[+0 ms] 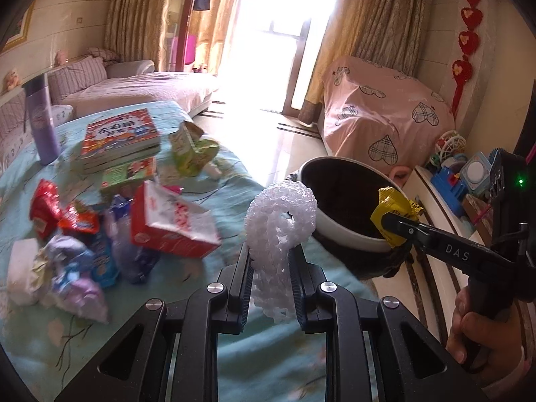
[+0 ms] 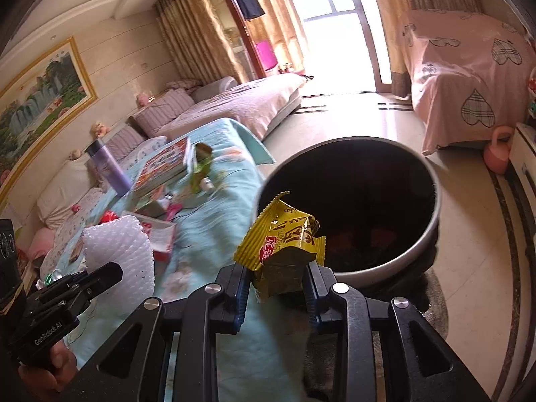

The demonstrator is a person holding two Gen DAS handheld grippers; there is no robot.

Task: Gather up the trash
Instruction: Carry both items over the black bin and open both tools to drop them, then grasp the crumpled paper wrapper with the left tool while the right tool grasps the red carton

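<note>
Two hand-held grippers, each holding trash by the bin

The left hand-held gripper (image 1: 269, 261) is squeezing a white foam net (image 1: 279, 221) over the blue-covered surface (image 1: 214, 181), just left of the trash bin (image 2: 415, 251). The right hand-held gripper (image 2: 276, 281) pinches a yellow wrapper (image 2: 284, 244) right at the bin's rim. More trash sits at 9 o'clock — a red and white box (image 1: 171, 224), shiny wrappers (image 1: 67, 221) — plus books (image 1: 120, 137) and a purple bottle (image 1: 42, 120) at 10 o'clock.

One white foam net (image 1: 279, 231), one yellow wrapper (image 1: 393, 216) and one bin (image 1: 345, 231). Far left on the table: two stacked books (image 1: 119, 140), one purple bottle (image 1: 42, 120), one red-and-white box (image 1: 171, 224).
</note>
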